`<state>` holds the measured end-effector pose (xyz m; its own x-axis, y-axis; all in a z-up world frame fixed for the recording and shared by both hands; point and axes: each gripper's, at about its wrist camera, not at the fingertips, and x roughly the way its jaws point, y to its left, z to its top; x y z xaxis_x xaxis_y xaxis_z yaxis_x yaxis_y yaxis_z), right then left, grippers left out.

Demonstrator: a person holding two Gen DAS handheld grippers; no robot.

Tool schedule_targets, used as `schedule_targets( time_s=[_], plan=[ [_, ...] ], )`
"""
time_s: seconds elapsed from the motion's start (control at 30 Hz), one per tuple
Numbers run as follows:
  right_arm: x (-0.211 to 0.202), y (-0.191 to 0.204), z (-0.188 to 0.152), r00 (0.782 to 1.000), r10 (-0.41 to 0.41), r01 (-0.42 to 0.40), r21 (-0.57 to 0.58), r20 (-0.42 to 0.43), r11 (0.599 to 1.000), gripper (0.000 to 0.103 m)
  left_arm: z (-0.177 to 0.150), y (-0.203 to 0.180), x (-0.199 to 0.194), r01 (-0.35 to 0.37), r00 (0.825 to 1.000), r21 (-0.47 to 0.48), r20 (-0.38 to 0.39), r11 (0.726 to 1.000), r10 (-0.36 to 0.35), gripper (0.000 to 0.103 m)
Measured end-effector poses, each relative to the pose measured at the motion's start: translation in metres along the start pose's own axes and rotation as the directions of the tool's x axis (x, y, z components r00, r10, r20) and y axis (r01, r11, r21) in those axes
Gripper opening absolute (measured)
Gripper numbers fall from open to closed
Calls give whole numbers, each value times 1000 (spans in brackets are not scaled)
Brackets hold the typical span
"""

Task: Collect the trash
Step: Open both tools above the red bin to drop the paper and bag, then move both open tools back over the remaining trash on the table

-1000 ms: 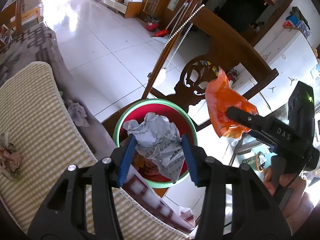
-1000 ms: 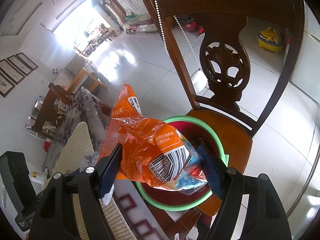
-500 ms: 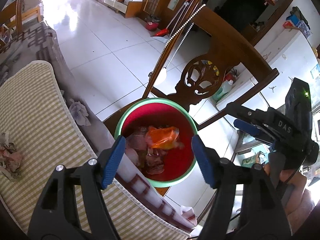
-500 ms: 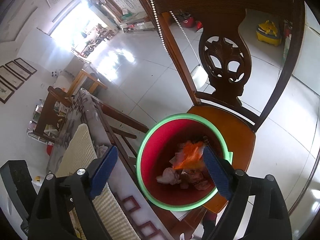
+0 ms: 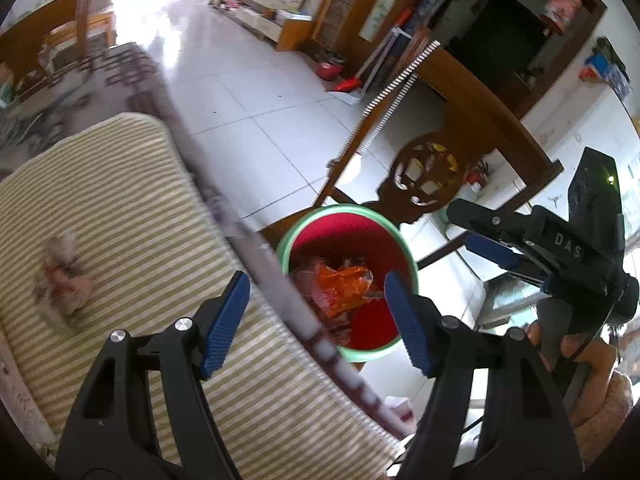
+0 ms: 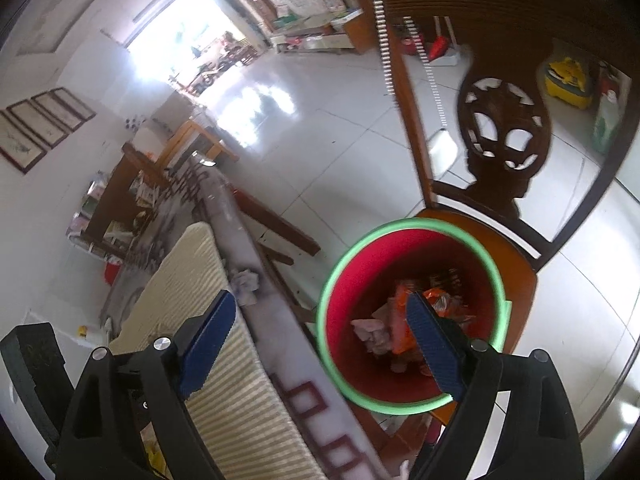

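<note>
Both tongs have let go since the earlier frames: your left tongs [image 5: 316,324] and right tongs [image 6: 316,344] gape wide and empty, and the orange wrapper [image 5: 344,286] now lies in the red bin [image 6: 412,404] on the wooden chair [image 6: 516,272]. One blurred crumpled wad [image 5: 64,280] remains on the striped cushion [image 5: 120,208], a grey one [image 6: 246,284] on the tabletop [image 6: 236,216] edge. Risk: swinging back fast, you clip the bin rim and tip it off the seat. White tiled floor [image 5: 240,100], bright doorway.
</note>
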<state>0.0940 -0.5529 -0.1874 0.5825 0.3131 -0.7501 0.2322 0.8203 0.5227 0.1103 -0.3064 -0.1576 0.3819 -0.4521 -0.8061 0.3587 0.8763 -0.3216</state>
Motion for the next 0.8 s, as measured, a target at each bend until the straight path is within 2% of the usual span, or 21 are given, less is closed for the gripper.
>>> schedule_targets(
  time_s=[0.2,0.43,0.8],
  plan=[
    [16,43,-11,999,33,-36,-64,-37,997,84,-17,49,-32,-58,998,-90,33,994,61,69],
    [35,101,-37,995,56,-68,-138,-89,988,84,-47,116,-70,-116,990,-213,48,970,129,69],
    [62,186,-89,986,70,-101,-214,-150,971,84,-90,190,-124,-154,982,-306,58,940,180,69]
  ],
)
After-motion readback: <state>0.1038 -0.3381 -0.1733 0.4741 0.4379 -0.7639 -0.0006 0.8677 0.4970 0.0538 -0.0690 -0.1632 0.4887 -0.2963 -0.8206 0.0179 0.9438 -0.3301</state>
